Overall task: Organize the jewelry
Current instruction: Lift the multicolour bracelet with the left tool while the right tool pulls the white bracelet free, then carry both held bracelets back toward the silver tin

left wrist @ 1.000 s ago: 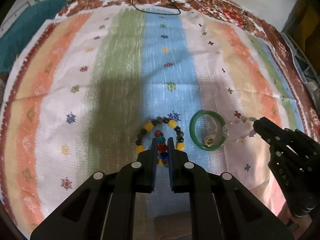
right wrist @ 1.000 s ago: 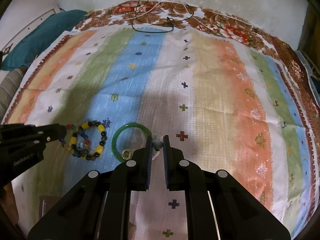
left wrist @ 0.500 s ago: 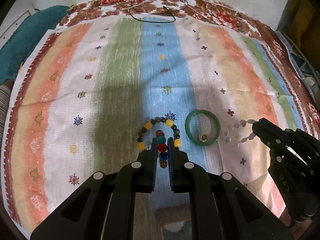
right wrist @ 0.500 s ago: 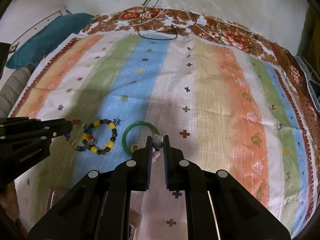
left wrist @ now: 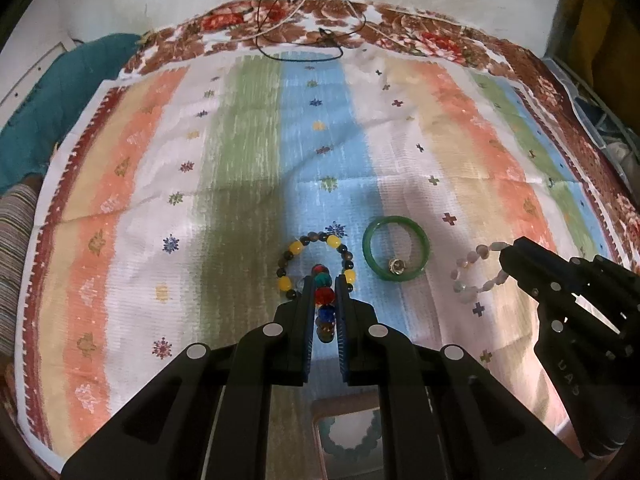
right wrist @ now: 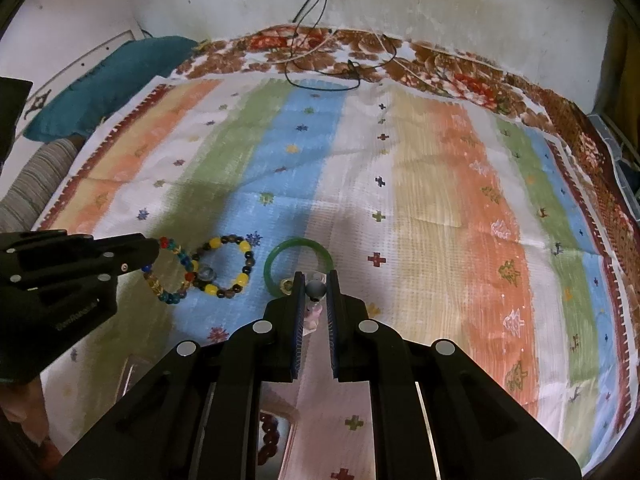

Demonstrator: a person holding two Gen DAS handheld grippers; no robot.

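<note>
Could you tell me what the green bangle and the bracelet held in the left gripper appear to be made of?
Green bangle: one solid, smooth, glossy ring, probably jade or glass; a plastic imitation is possible. Multicoloured bracelet, clamped in the left gripper: translucent red, blue and teal beads with highlights, likely glass or crystal.

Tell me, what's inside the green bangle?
Inside the green bangle, on the striped cloth, lies one small gold-coloured ring near its front edge. In the right wrist view the right tool covers the bangle's near part.
</note>
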